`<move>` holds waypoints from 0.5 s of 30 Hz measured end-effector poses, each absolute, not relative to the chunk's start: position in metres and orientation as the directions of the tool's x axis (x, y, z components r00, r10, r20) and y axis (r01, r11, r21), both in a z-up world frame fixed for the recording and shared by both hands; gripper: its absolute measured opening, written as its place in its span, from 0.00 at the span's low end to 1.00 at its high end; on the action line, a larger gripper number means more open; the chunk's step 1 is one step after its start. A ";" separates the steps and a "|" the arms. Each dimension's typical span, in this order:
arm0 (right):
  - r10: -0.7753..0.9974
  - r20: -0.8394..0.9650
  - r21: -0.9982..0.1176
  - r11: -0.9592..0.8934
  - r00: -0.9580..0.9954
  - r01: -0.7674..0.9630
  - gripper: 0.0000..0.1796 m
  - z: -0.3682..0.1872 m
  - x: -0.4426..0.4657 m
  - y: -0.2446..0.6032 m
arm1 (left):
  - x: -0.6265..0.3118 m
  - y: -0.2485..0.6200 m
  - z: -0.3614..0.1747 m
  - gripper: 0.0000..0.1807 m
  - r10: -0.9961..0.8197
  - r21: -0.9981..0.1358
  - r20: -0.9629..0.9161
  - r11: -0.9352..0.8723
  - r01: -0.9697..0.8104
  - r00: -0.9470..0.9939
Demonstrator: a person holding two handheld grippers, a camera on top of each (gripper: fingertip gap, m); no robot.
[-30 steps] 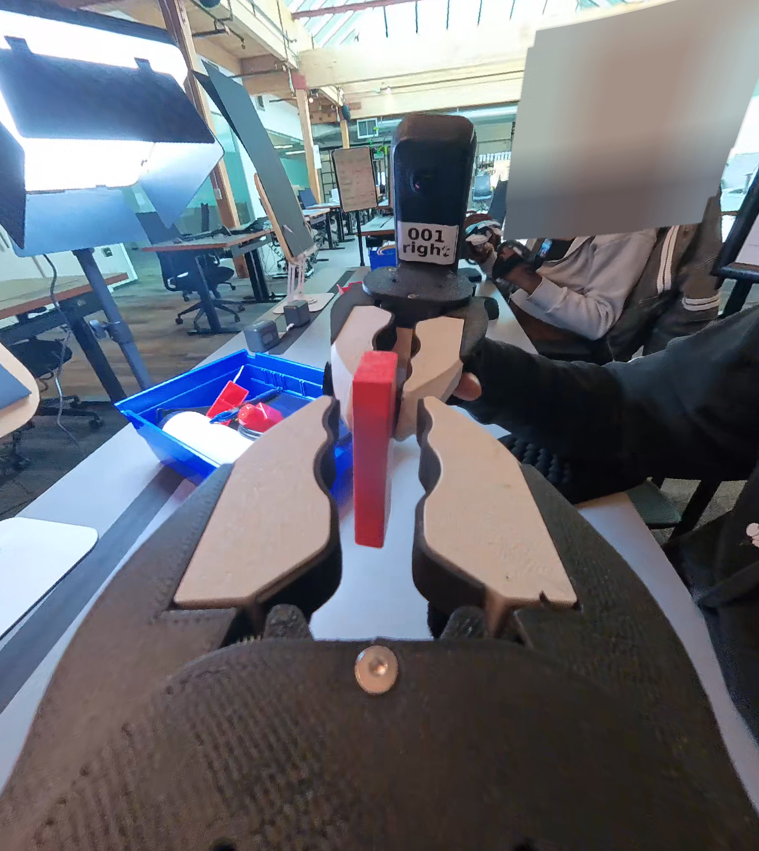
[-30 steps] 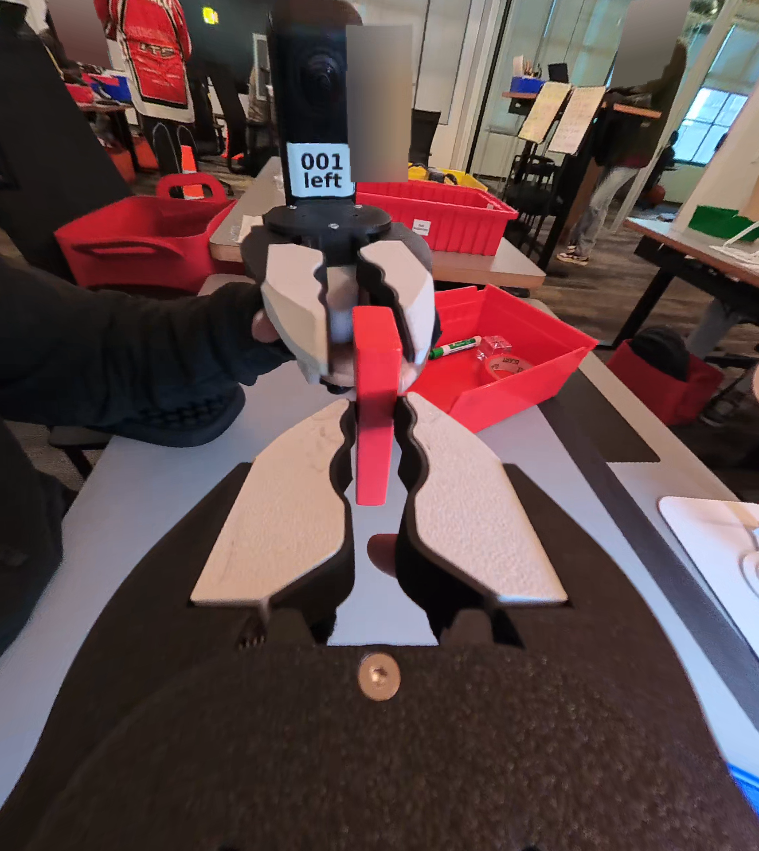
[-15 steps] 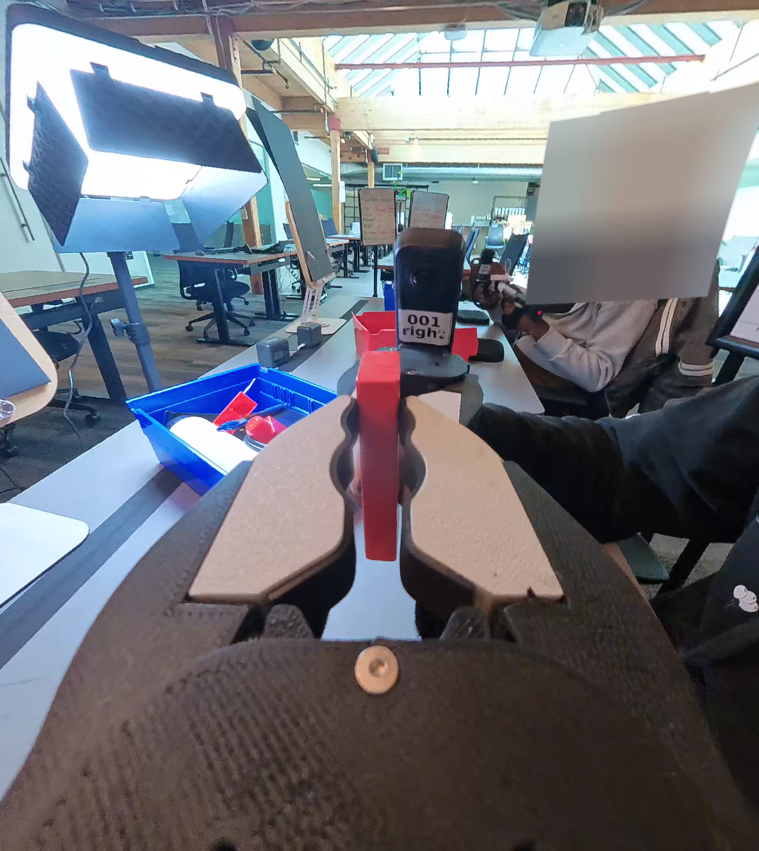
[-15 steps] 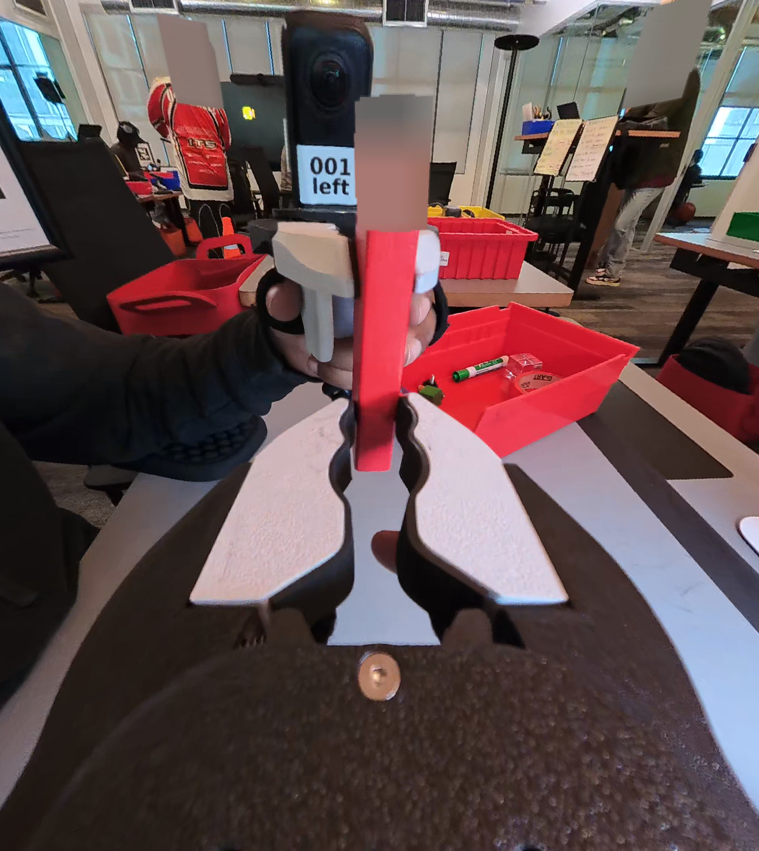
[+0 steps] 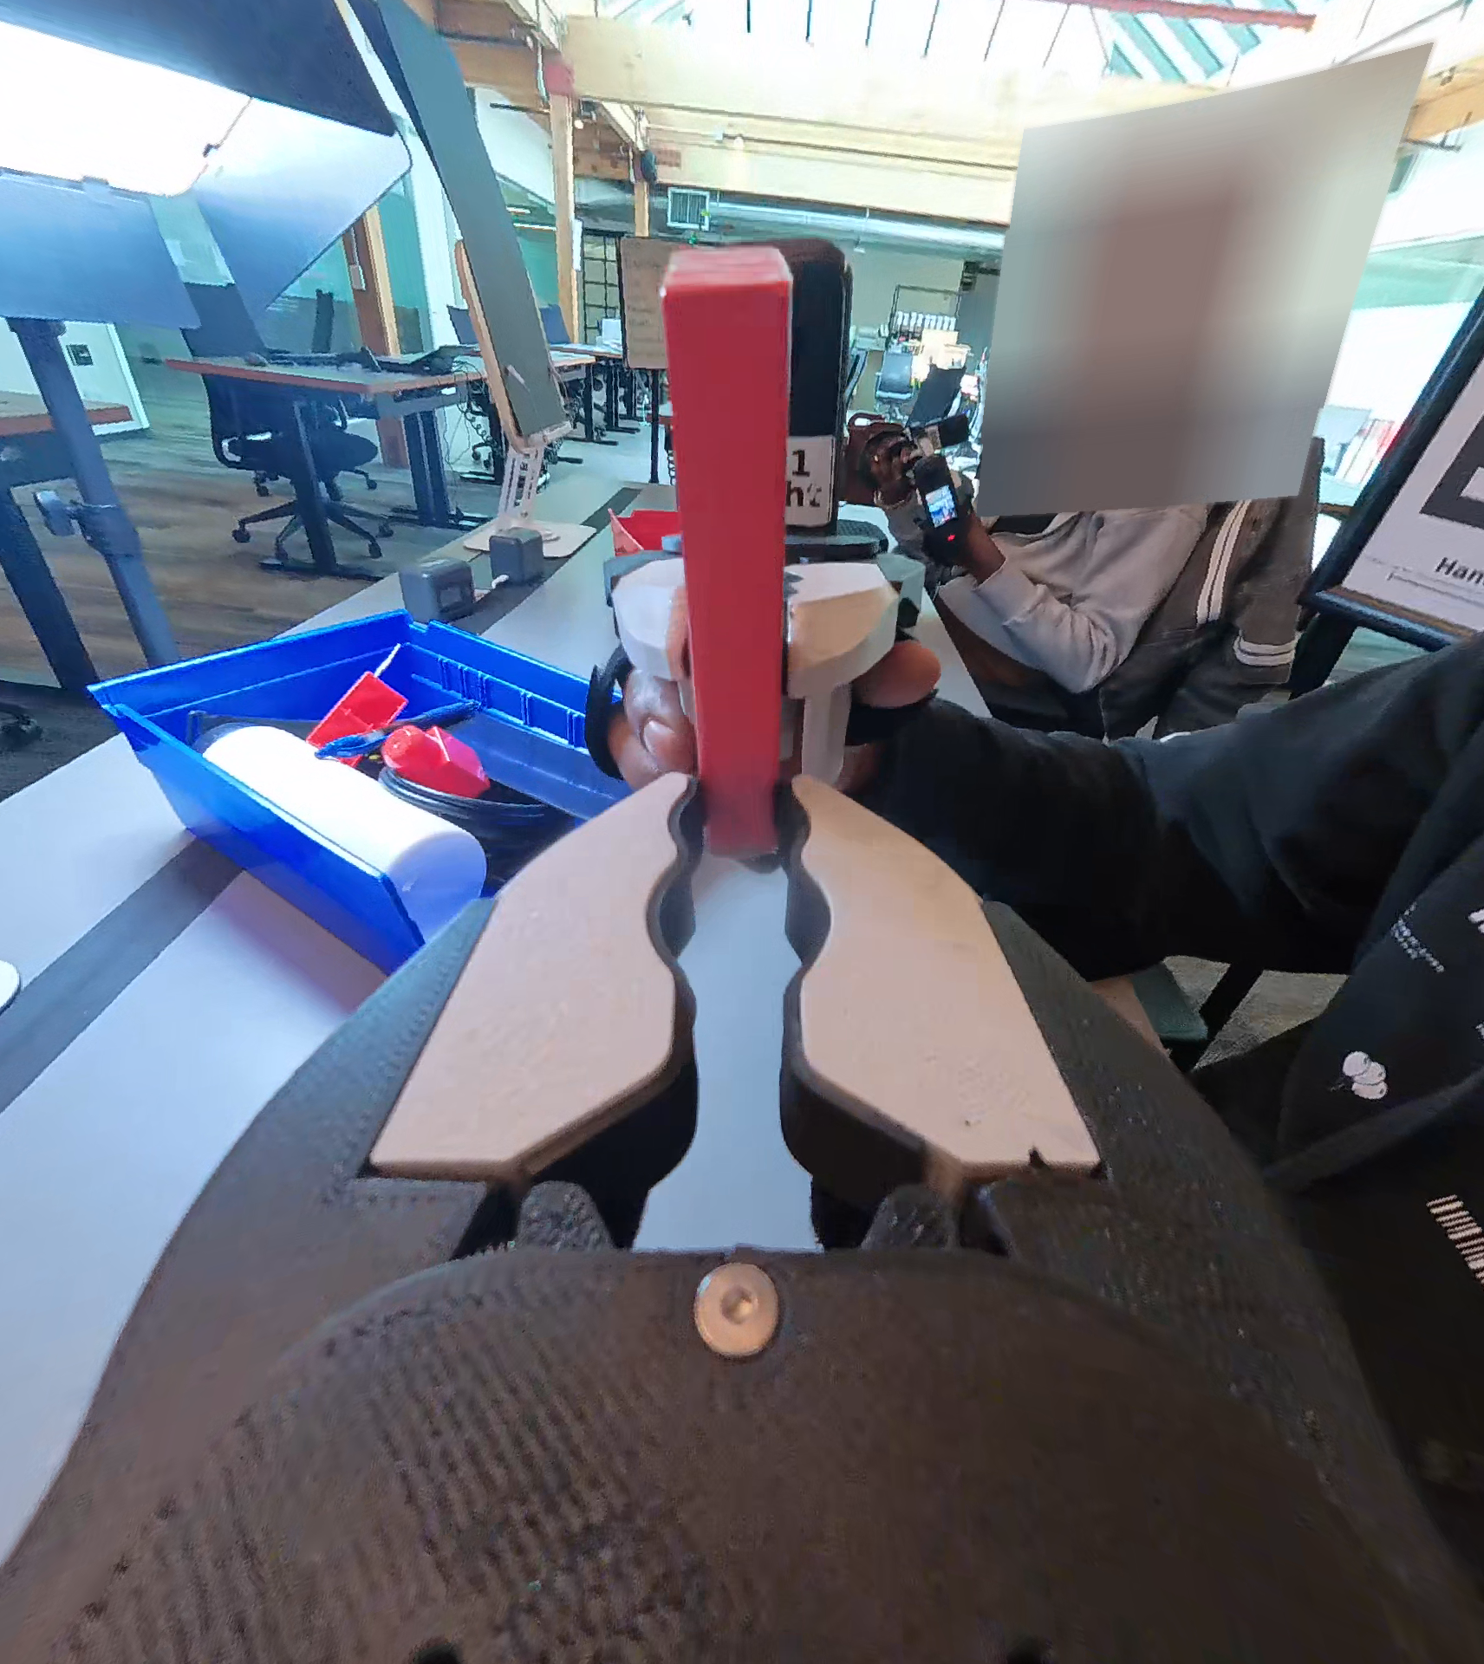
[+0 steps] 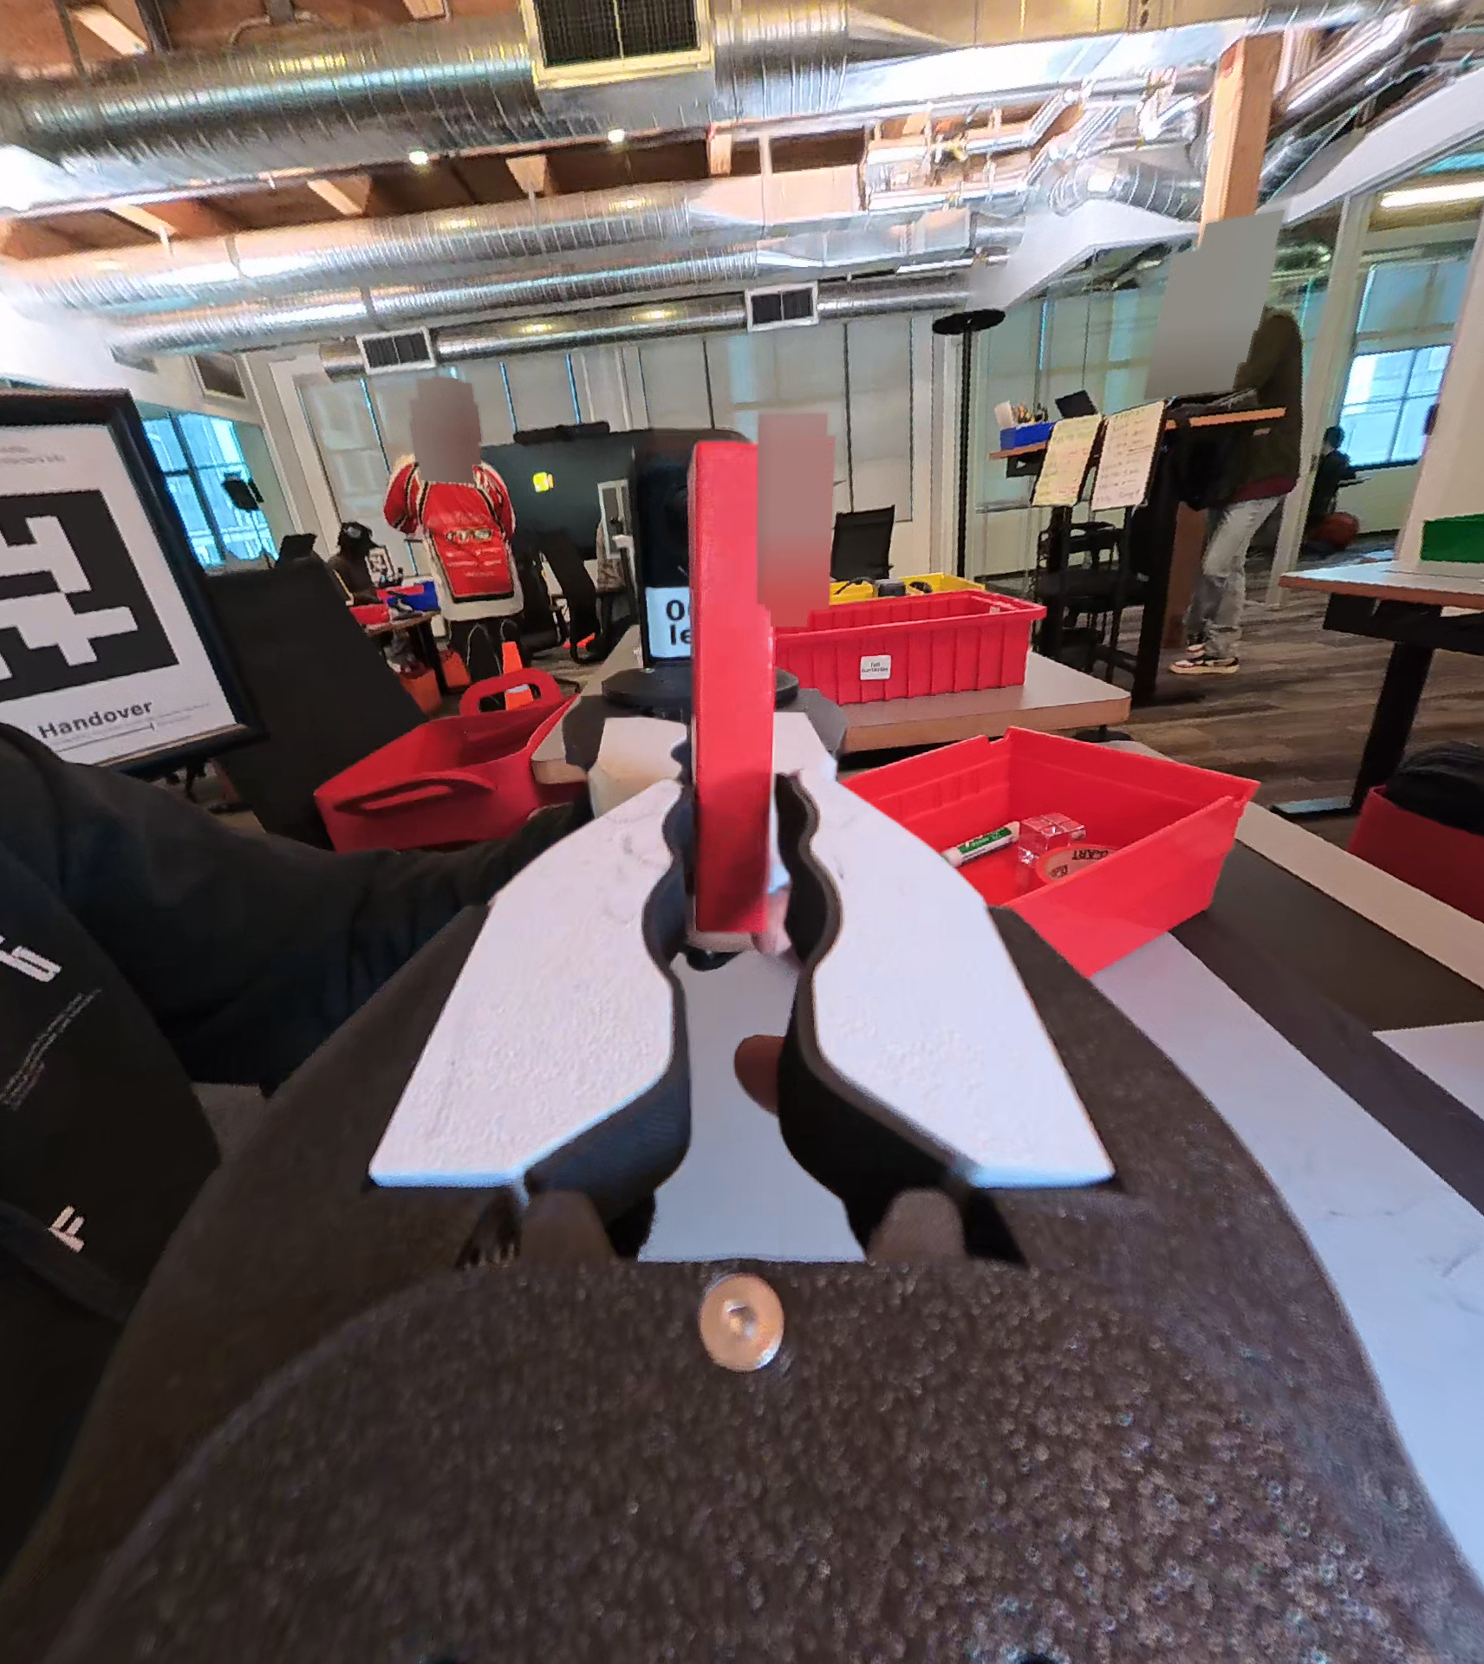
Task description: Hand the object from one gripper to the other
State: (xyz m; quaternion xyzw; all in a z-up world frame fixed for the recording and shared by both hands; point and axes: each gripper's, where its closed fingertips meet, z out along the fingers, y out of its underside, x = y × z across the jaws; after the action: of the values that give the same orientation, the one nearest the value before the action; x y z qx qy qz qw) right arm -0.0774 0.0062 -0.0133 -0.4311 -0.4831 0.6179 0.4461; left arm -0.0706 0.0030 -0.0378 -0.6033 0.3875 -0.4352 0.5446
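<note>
Now upright, the red block (image 5: 728, 558) stands at 12 o'clock from both grippers, long axis vertical; the left gripper (image 5: 734, 815) pinches its lower end, and the right gripper (image 6: 731, 833) also closes on it from opposite. Half a second ago the block sat deeper in the left's fingers

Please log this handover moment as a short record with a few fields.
object: red block, upright between both grippers
left gripper: fingertips closed on the block's lower end
right gripper: fingertips closed on the block's lower part
left side of table: blue bin holding a white roll and red pieces
right side of table: red bin holding a marker and tape
</note>
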 end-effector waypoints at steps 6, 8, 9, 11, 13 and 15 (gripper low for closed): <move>0.984 0.173 -0.953 0.179 0.045 -0.243 0.21 -0.009 -0.073 0.028 | -0.088 0.010 -0.008 0.09 -0.916 -0.940 0.288 -0.214 0.265 0.281; 0.901 0.340 -0.880 0.406 0.270 -0.246 0.23 -0.001 -0.070 0.035 | -0.093 0.012 0.001 0.08 -0.901 -0.891 0.365 -0.264 0.369 0.235; 0.836 0.414 -0.837 0.505 0.361 -0.210 0.23 0.002 -0.070 0.035 | -0.094 0.013 0.005 0.09 -0.893 -0.860 0.401 -0.291 0.418 0.204; 0.711 0.535 -0.750 0.649 0.457 -0.132 0.23 0.005 -0.073 0.026 | -0.094 0.013 0.009 0.09 -0.877 -0.806 0.456 -0.337 0.487 0.148; 0.633 0.604 -0.689 0.720 0.483 -0.081 0.24 0.006 -0.078 0.015 | -0.088 0.012 0.007 0.09 -0.866 -0.770 0.489 -0.371 0.518 0.106; 0.613 0.637 -0.682 0.731 0.468 -0.028 0.25 0.001 -0.086 0.012 | -0.077 0.009 0.003 0.09 -0.858 -0.753 0.509 -0.401 0.521 0.075</move>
State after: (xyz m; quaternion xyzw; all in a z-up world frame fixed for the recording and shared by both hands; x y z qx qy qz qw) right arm -0.0859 0.0116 0.0013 -0.3075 -0.4752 0.2004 0.7997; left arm -0.0773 0.0093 0.0035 -0.5145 0.1634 -0.6602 0.5222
